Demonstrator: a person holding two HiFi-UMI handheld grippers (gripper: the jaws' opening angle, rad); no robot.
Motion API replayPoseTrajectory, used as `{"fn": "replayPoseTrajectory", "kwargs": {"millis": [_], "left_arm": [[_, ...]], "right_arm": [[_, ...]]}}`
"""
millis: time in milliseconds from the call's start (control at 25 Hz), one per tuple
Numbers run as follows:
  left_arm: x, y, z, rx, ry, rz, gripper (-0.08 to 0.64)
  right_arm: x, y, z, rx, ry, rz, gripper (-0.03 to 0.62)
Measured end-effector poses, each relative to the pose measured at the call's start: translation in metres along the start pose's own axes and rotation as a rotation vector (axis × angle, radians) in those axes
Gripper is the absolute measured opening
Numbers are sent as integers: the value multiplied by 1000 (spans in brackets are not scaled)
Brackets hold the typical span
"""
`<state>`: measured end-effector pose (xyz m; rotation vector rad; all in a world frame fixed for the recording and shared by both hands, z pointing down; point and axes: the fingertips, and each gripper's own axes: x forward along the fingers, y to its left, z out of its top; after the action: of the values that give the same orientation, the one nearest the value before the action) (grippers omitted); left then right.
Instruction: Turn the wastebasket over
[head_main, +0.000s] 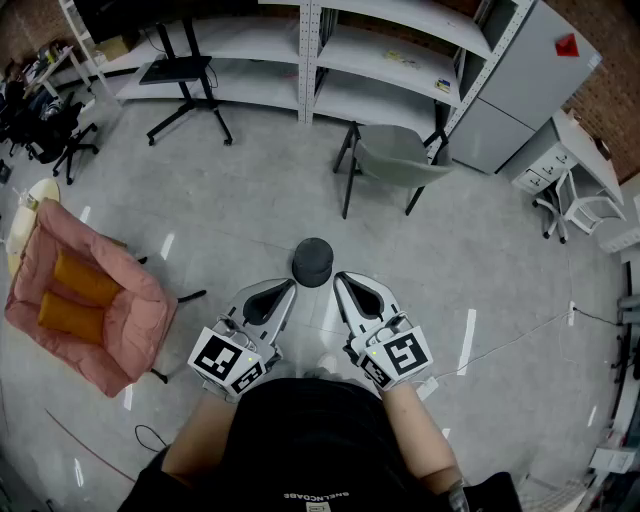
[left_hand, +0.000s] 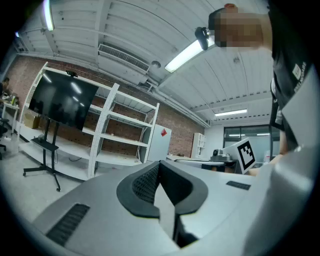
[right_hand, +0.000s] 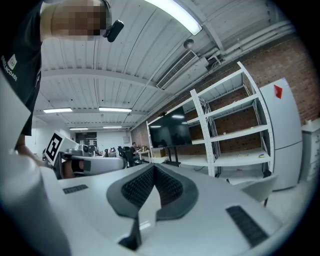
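Observation:
In the head view a small dark grey round wastebasket stands on the grey floor straight ahead of me, its flat round top facing up. I cannot tell whether that top is its base or a lid. My left gripper and right gripper are held level side by side just short of it, one on each side, touching nothing. Both are shut with nothing between their jaws. The left gripper view shows the closed left gripper and the right gripper view shows the closed right gripper; the wastebasket is hidden in both.
A grey chair stands beyond the wastebasket. A pink cushioned seat sits at the left. White shelving, a black screen stand and a grey cabinet line the far side. A thin cable runs over the floor at right.

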<state>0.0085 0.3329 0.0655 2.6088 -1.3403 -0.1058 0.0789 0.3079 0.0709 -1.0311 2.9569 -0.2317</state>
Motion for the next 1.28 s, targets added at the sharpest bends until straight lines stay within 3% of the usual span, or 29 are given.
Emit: {"fn": "replayPoseTrajectory", "kwargs": {"millis": [680, 960, 1280], "left_arm": [[-15, 64, 5, -8, 22, -59, 14], [-35, 120, 2, -74, 19, -24, 14], [-25, 151, -13, -75, 51, 1, 14]], "right_arm": [[66, 17, -8, -5, 31, -28, 9], [88, 12, -15, 3, 60, -114, 11], [105, -17, -34, 28, 90, -158, 11]]}}
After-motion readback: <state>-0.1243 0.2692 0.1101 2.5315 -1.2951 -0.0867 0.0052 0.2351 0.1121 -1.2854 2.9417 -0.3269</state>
